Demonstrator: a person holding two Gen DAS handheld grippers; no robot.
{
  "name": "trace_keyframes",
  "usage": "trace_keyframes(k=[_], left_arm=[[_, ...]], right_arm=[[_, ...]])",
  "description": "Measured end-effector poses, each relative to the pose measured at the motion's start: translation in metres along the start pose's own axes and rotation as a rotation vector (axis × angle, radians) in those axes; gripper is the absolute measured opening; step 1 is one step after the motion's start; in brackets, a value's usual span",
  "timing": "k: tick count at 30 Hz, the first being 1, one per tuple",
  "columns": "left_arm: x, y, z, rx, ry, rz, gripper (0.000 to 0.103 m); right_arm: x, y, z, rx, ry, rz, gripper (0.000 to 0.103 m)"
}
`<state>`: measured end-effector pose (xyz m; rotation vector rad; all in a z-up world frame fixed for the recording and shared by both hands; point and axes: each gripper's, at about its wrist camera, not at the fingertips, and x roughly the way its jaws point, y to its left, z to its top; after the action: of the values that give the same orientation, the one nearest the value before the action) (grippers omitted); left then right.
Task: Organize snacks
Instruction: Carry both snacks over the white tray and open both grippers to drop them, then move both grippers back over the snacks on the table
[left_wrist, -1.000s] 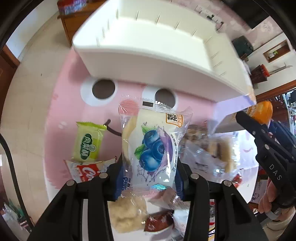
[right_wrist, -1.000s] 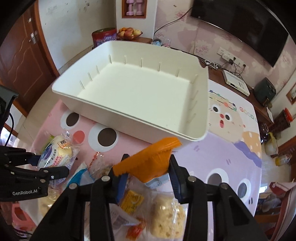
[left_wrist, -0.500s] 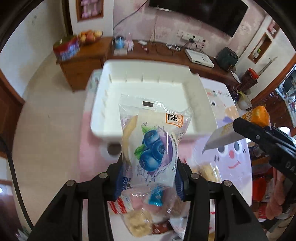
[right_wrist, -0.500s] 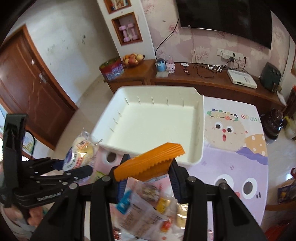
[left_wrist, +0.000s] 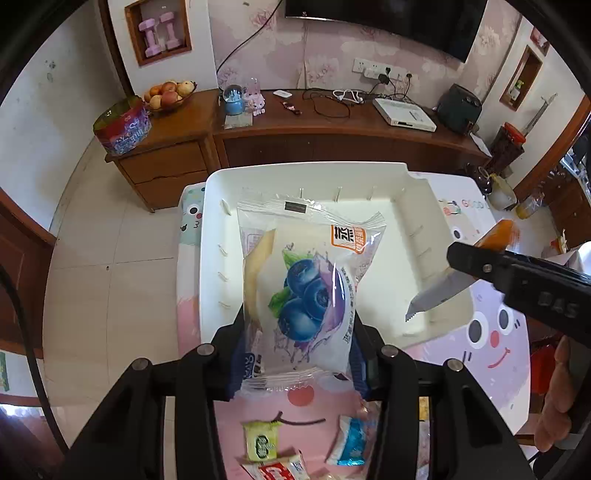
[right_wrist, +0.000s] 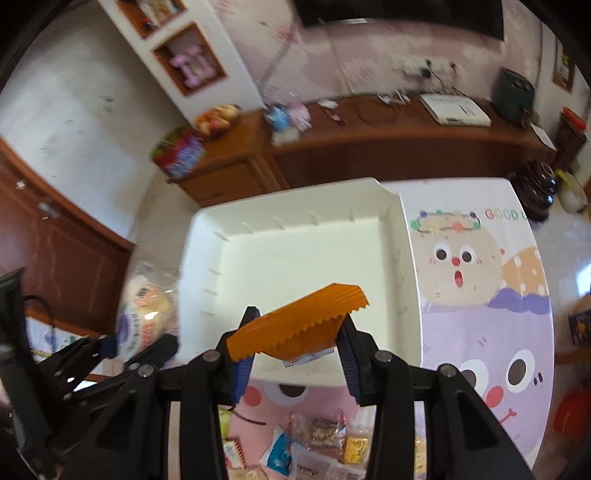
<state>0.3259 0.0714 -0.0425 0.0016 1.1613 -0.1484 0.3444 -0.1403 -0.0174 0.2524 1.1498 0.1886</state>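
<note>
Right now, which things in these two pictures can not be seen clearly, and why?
- Left wrist view: the blueberry packet hides part of the white tray floor.
- Left wrist view: loose snacks are cut off by the bottom edge and the left gripper.
- Right wrist view: motion blur makes the packet's print unreadable.
- Right wrist view: the orange packet shows no readable label in the right gripper.

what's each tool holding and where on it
Left tool: blueberry bun packet, gripped at its lower sides. Right tool: orange snack packet, gripped at its sides.
</note>
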Motion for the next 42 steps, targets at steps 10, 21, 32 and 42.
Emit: trace_keyframes(k=[10, 21, 32, 42], left_arm=[[0.014, 0.001, 0.019, 0.045, -0.076, 0.050, 0.092], [0.004, 0.009, 0.022, 0.012, -0.073, -0.024, 0.092], [-0.037, 0.018, 0.005, -0.044, -0.155, -0.011, 0.092], [-0.091, 0.023, -0.037, -0.098, -0.216, 0.017, 0.092]], right_arm=[[0.050, 0.004, 0.018, 0.033, 0.050, -0.147, 0.055], [0.017, 0.019, 0.014, 0.022, -0.026, -0.160, 0.058], [-0.023, 0.023, -0.015, 0.042, -0.084, -0.158, 0.058], [-0.070, 0.028, -0.063, 0.019, -0.145, -0.091, 0.058]])
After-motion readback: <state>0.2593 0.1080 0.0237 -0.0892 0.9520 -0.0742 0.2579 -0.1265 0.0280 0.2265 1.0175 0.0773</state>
